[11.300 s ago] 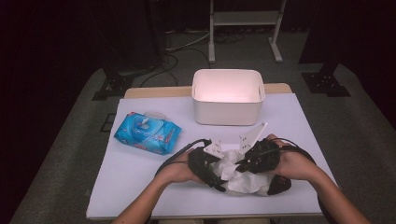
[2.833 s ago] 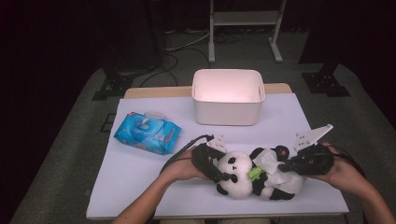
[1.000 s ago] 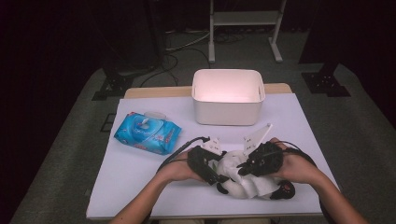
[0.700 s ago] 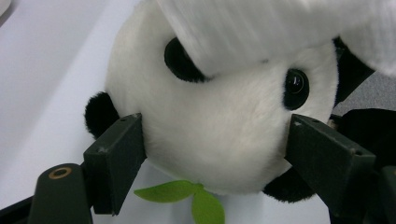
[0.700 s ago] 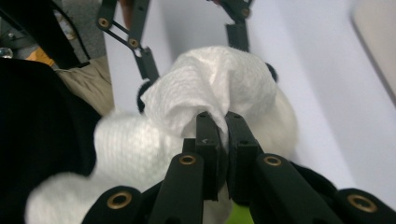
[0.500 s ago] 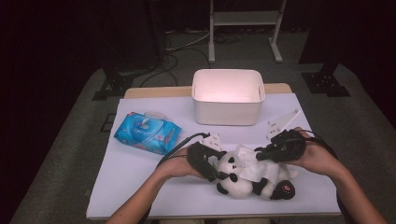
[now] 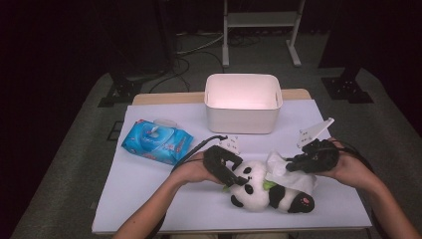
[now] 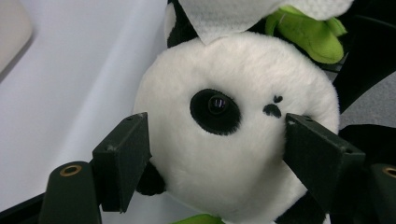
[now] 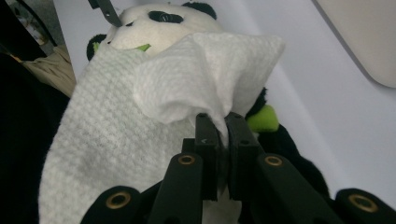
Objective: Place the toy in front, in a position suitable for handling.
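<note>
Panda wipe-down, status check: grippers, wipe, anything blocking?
Left gripper clamped on panda head. Right gripper shut on wipe, draped over panda body. Nothing in the way.

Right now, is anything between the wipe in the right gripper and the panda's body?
Nothing visible. The right gripper pinches the white wipe, which drapes straight over the toy panda. The left gripper has its jaws on either side of the panda's head, off to the side of the wipe.

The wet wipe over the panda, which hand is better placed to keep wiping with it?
Right. The right gripper is already shut on the wet wipe, which drapes over the panda's body. The left gripper has its fingers on either side of the panda's head, steadying it.
</note>
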Demonstrator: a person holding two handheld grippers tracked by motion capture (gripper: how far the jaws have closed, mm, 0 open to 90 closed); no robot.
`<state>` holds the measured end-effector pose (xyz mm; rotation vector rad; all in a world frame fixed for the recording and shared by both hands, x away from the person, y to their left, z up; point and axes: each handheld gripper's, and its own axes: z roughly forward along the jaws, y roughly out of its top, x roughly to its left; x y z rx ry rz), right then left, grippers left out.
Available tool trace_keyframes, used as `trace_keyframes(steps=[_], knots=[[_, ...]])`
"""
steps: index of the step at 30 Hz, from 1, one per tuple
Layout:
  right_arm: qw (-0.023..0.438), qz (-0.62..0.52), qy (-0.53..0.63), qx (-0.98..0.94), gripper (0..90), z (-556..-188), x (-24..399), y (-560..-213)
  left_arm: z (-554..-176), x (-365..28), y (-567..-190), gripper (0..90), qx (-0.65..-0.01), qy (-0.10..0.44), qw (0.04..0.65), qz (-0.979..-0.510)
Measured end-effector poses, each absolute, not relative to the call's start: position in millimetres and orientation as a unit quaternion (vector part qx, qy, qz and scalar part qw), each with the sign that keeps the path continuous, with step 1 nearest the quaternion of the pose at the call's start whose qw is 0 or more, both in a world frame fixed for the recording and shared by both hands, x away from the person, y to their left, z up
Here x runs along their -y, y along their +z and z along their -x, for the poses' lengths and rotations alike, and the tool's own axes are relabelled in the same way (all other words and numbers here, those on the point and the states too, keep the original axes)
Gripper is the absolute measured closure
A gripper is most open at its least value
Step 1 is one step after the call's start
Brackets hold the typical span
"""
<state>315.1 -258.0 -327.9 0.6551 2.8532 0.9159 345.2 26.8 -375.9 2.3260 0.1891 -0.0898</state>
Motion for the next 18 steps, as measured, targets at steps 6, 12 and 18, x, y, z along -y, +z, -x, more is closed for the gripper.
trace_keyframes(steps=[6, 12, 18], knots=[[0.033, -0.199, 0.305, -0.931, 84.3, -311, 249, -333, -344, -32, -380, 23.2, -0.078, -0.056, 0.393, -0.915], [0.031, -0.19, 0.311, -0.931, 84.5, -302, 248, -338, -339, -32, -378, 20.2, -0.076, -0.059, 0.395, -0.914], [0.03, -0.182, 0.319, -0.93, 84.8, -291, 246, -343, -336, -26, -374, 18.8, -0.067, -0.062, 0.401, -0.912]])
